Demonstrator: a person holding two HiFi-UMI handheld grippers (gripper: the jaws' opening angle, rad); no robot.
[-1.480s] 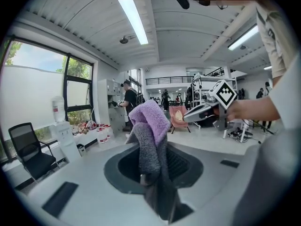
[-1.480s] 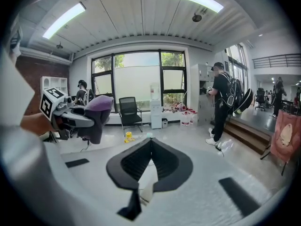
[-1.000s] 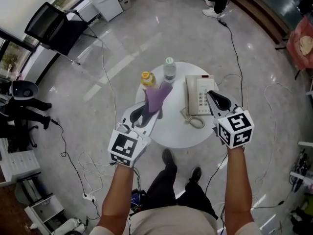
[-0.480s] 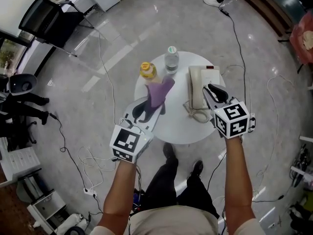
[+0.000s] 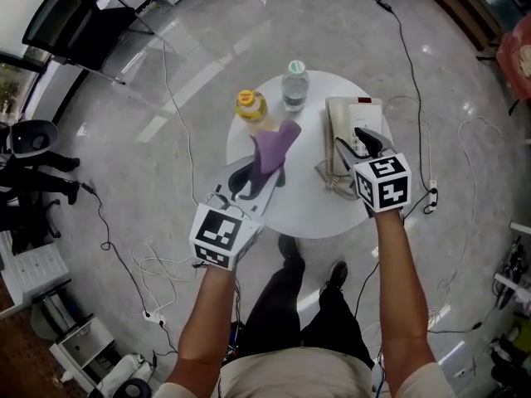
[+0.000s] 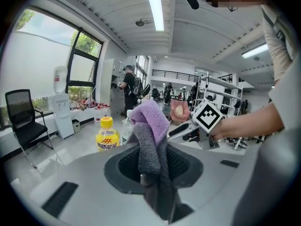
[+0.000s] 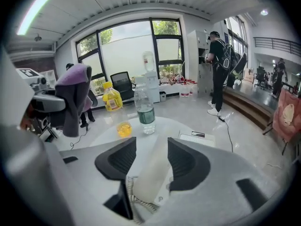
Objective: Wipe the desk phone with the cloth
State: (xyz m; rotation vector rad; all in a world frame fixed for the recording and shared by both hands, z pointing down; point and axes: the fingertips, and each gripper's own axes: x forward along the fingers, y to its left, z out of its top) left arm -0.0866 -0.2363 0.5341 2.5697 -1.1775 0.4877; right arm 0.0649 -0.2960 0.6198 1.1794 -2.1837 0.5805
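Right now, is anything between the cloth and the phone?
Nothing on the table between cloth and phone. But the right gripper hangs over the phone, jaws just opening around the handset. The yellow bottle and water bottle stand farther back.

light: bright, windows (image 7: 127, 46) + ceiling strip (image 6: 154, 6) | glare: floor (image 5: 178, 110) | edges: fisheye, dark vignette | focus: sharp

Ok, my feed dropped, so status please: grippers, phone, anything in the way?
Left gripper shut on cloth, held off the desk phone. Right gripper open, jaws just been opening, handset between them. Yellow bottle, water bottle clear.
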